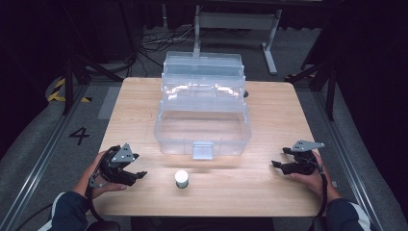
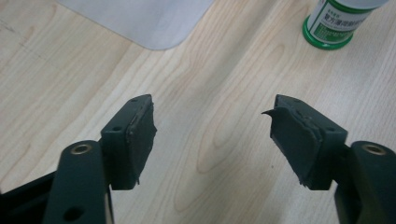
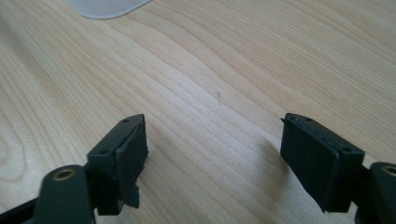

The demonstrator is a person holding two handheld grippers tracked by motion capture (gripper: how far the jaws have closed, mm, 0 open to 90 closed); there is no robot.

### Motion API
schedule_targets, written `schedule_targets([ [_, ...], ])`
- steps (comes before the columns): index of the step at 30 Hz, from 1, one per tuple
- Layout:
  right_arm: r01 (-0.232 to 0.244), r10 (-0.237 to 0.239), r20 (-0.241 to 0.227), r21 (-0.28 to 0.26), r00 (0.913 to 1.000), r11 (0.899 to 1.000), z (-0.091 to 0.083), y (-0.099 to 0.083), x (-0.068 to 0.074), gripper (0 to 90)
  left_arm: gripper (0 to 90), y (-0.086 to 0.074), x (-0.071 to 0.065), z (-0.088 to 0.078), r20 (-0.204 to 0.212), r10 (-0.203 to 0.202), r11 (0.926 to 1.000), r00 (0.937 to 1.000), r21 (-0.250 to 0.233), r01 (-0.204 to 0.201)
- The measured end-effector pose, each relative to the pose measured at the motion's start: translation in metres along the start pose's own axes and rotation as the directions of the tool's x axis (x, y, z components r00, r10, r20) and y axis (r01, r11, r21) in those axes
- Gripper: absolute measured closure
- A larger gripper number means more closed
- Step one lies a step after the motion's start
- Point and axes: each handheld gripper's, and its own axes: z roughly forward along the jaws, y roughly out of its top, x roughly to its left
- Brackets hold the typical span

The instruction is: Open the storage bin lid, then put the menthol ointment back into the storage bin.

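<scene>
Left tool [image 1: 126, 169] and right tool [image 1: 288, 161], high view: both spread, empty, flanking small bottle [image 1: 181, 178], which stands before open clear box [image 1: 202, 130], ready for packing. Left gripper view: bottle [image 2: 337, 23] beyond parted jaws. Right gripper view: bare tabletop [image 3: 210, 93] between parted jaws.

A pale wooden surface [image 1: 269, 192] carries a clear plastic box [image 1: 168, 142], which stands open from the middle toward 12 o'clock. Its tiered trays [image 1: 203, 65] are folded back at the far edge, and its latch [image 1: 202, 150] faces 6 o'clock. On the grey floor [image 1: 43, 130], at 9 o'clock from the surface, is a black figure 4 [image 1: 79, 135]. A strip of yellow-and-black tape [image 1: 57, 90] lies toward 10 o'clock. Beyond the surface at 12 o'clock stands a grey metal stand [image 1: 235, 21], with dark cables [image 1: 159, 41] on the floor at 11 o'clock.
</scene>
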Motion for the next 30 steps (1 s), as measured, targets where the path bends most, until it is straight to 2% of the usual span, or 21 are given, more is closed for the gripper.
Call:
schedule_targets([
  [3,-0.02,0.02,-0.014,-0.006,0.9997,1.0,0.001,-0.001,-0.002,20.8,26.7,0.003,-0.003,0.001,0.018,-0.003,0.9997,0.9998,0.025,0.002],
  [7,-0.02,0.02,-0.013,-0.007,0.9997,1.0,0.001,-0.001,-0.002,20.4,25.1,0.011,-0.008,0.002,0.028,0.038,0.997,0.9989,0.066,-0.04],
  [8,-0.02,0.02,-0.013,-0.006,0.9997,1.0,0.001,-0.001,-0.002,20.2,24.9,0.011,-0.008,0.002,0.028,0.038,0.997,0.9989,0.066,-0.04],
  [9,-0.021,0.021,-0.013,-0.005,0.9997,1.0,0.002,-0.001,-0.002,20.0,24.9,0.016,-0.012,0.002,0.043,0.051,0.9955,0.9978,0.078,-0.054],
  [14,-0.02,0.02,-0.012,-0.006,0.9997,1.0,0.002,-0.001,-0.002,19.7,24.8,0.024,-0.018,0.003,0.067,0.081,0.9911,0.9944,0.1,-0.088],
  [17,-0.02,0.02,-0.012,-0.007,0.9997,1.0,0.002,-0.001,-0.002,19.8,24.4,0.031,-0.019,0.006,0.074,0.084,0.988,0.9937,0.124,-0.092],
  [24,-0.023,0.023,-0.009,-0.004,0.9997,1.0,0.002,-0.001,-0.002,19.8,23.4,0.046,-0.024,0.01,0.1,0.114,0.9755,0.9884,0.177,-0.131],
  [30,-0.02,0.02,-0.007,-0.006,0.9998,1.0,0.001,-0.002,-0.002,20.2,23.2,0.058,-0.031,0.019,0.113,0.152,0.9602,0.9819,0.218,-0.174],
])
